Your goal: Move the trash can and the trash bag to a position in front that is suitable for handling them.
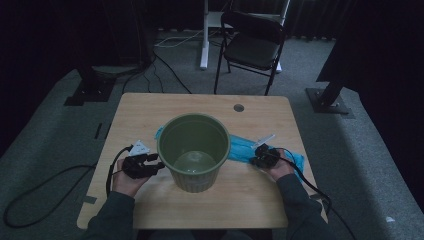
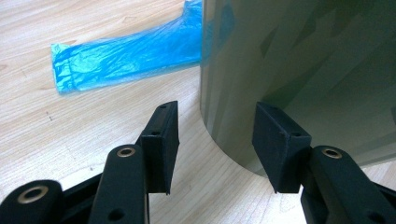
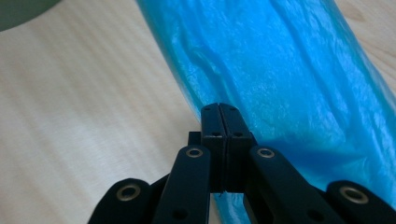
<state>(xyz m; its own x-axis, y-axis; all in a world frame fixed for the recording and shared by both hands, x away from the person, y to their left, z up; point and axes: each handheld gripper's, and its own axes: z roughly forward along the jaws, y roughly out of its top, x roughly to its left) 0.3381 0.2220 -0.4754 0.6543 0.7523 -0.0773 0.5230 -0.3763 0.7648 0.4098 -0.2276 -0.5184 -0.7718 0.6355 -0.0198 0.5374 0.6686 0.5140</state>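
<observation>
**Blue film nipped, green bin braced**

Nearest the table's (image 1: 250, 200) front edge: working with both hands at once, one to each side. On the left, holding the left gripper (image 2: 215, 140) spread wide and low, one jaw out over bare wood, the other close against the curved wall of the green bin (image 2: 303, 70). Not yet pressing on it, as far as can be told. Probably parked there to steady the bin and stop it sliding or tipping while the other side gets pulled.

On the right, squeezing the right gripper (image 3: 219, 112) fully closed, pads meeting with no gap, right at the near edge of the blue plastic bag (image 3: 289, 70). Seemingly catching a fold of the thin film, with blue showing beneath the jaws as well as beyond them. Kept almost flat to the wood, most likely because so limp a sheet can only be picked up by its edge.

Further in, at the middle of the table: standing upright, mouth open to the ceiling, nothing inside but a pale, bare bottom. Ready, by the look of it, to take a liner.

Behind and to the right of the bin: lying flat and crumpled, stretched across the wood, passing behind the bin's base and poking out again at its far left. Touching the bin's foot in the left gripper view.

Beyond the table's far edge: a dark folding chair (image 1: 252, 42) on grey carpet.
</observation>
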